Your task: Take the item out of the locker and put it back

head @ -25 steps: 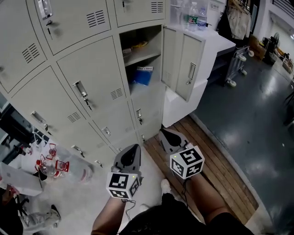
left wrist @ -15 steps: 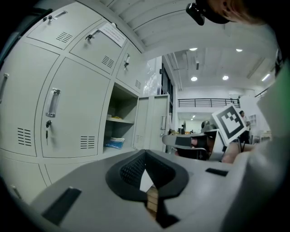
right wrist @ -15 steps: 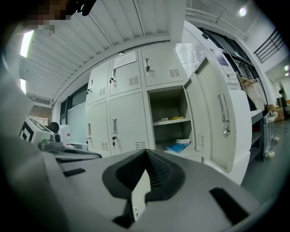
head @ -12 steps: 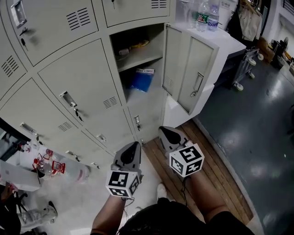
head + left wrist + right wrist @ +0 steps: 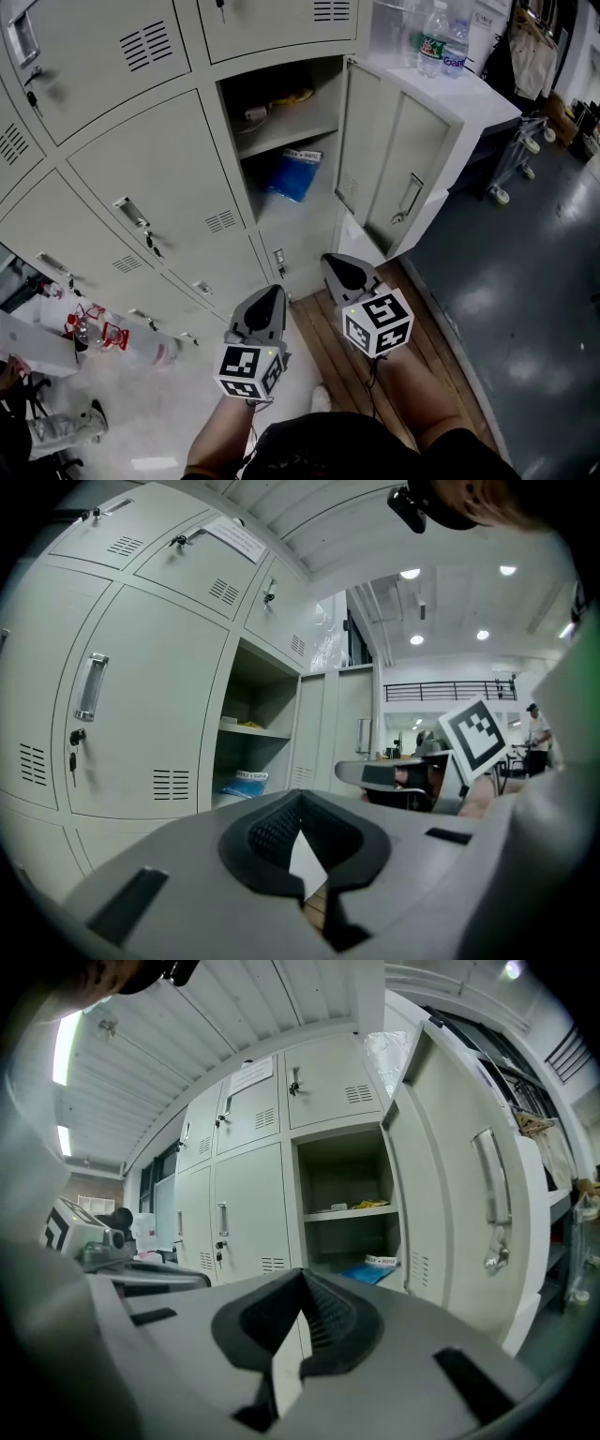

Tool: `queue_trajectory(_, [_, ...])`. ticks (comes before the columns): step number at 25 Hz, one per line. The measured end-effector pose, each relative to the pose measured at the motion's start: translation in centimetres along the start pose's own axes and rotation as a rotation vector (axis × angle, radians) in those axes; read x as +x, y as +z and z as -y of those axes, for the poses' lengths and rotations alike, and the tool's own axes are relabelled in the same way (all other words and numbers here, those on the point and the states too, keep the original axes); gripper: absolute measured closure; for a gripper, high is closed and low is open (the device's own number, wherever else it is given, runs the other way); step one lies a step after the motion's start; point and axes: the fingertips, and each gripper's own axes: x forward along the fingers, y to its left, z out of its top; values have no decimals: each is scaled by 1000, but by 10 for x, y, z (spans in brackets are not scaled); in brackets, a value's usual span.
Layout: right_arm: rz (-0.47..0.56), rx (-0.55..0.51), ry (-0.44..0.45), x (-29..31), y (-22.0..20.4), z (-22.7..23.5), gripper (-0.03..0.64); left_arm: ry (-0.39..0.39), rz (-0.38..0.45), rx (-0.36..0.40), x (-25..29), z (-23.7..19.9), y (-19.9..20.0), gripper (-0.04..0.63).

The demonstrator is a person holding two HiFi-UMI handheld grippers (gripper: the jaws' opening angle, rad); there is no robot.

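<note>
**Approach to the locker: both grippers closed, nothing held**

The blue flat packet with a white label (image 5: 292, 175) is leaning in the lower compartment of the open grey metal locker (image 5: 286, 127), just under the shelf. A small yellow thing (image 5: 296, 95) is sitting on the shelf above, too small to identify. The hinged grey locker door (image 5: 394, 159) is standing swung out to the right. The left gripper (image 5: 266, 302) and the right gripper (image 5: 343, 272) are hovering low, well apart from the opening, each with its jaws pressed together and gripping nothing.

Judgement: the reach is not yet begun. Doing it well is probably meaning opening the right jaws before entering, keeping clear of the door edge, and pinching the packet's near edge below the shelf lip.
</note>
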Motion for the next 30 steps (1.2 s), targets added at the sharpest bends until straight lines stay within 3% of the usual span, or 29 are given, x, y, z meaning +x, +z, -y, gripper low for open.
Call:
queue_trajectory(13, [4,-43,61,25,15,11,617,52,12,6,19,-7,10,592])
queue_trajectory(29, [-28,-81,33,101,20,38,614,4,13,18,69,-52,12,592])
queue_trajectory(30, [-30,-81,34,108,20,40,579,0,9,17,73,-55,12,592])
